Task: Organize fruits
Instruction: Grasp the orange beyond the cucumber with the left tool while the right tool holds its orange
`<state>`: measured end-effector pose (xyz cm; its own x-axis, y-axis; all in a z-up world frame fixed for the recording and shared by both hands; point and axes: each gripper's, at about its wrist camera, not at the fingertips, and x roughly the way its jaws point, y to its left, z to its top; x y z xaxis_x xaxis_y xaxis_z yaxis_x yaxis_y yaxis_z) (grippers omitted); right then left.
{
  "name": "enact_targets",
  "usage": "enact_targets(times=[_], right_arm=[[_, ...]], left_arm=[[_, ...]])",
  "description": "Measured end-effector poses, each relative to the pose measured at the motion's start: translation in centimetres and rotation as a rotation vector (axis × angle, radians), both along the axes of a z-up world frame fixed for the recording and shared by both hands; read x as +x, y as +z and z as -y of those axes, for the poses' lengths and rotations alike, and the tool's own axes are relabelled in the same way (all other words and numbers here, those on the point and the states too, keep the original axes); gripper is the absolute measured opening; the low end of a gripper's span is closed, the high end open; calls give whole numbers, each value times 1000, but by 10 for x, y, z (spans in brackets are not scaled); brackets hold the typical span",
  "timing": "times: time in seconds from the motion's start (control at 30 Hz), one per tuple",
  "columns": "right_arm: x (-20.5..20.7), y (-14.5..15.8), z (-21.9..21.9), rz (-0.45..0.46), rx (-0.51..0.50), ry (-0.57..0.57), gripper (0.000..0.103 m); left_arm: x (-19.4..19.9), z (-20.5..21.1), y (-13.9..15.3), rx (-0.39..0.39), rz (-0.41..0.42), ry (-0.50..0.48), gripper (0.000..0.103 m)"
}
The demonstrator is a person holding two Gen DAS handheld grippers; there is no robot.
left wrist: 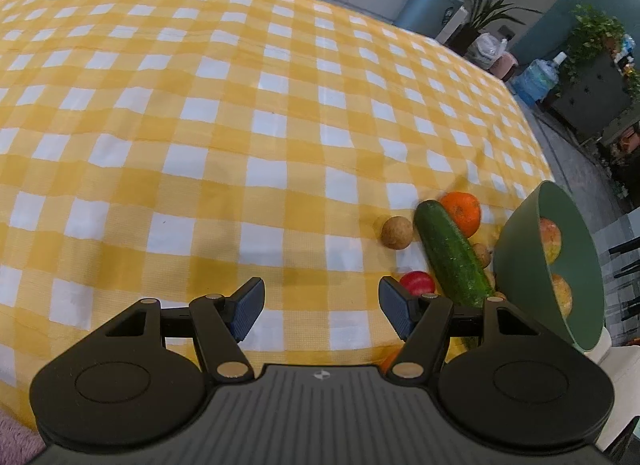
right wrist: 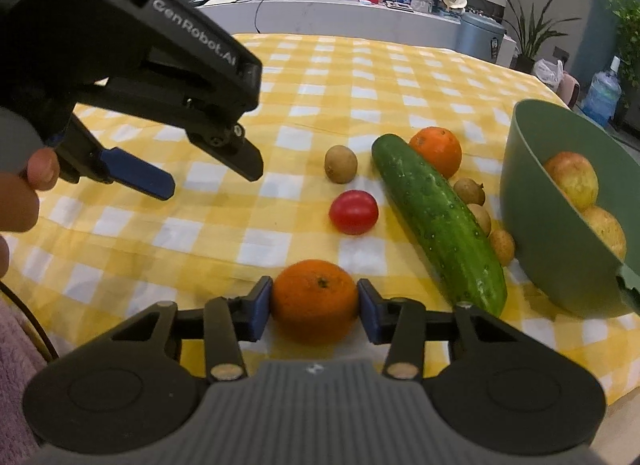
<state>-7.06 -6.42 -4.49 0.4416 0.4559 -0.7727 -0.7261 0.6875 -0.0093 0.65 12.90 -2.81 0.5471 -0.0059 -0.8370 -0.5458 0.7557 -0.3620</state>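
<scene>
My right gripper (right wrist: 315,305) is shut on an orange (right wrist: 316,301) that sits low over the yellow checked cloth (right wrist: 240,233); both blue pads touch its sides. Beyond it lie a red tomato (right wrist: 354,212), a cucumber (right wrist: 436,221), a second orange (right wrist: 438,149) and small brown fruits (right wrist: 341,164). At the right, a green bowl (right wrist: 532,201) leans with its mouth to the right and holds two yellow-red apples (right wrist: 572,181). My left gripper (left wrist: 322,297) stands open over bare cloth, left of the tomato (left wrist: 418,283) and cucumber (left wrist: 452,253). The left gripper (right wrist: 208,181) also shows from the side.
A person's hand (right wrist: 24,185) holds the left gripper. The table's right edge (left wrist: 536,137) runs close behind the bowl (left wrist: 516,265). A pink towel (right wrist: 16,365) lies at the near left corner. Past the table are a white counter (right wrist: 340,13), plants and a water jug (right wrist: 602,93).
</scene>
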Motion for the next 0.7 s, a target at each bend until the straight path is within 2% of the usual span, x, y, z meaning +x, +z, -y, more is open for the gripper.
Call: enact_targets(times=[0.13, 0.3, 0.43, 0.7], right_arm=[[1, 2, 3, 16, 36, -27, 42], [4, 1, 7, 20, 133, -37, 43], [8, -11, 11, 5, 198, -54, 43], [6, -24, 18, 63, 294, -33, 43]], left_arm=[[2, 3, 1, 6, 28, -28, 77], [4, 9, 3, 35, 40, -53, 77], [4, 10, 6, 43, 75, -53, 77], [10, 20, 17, 113, 154, -90, 77]])
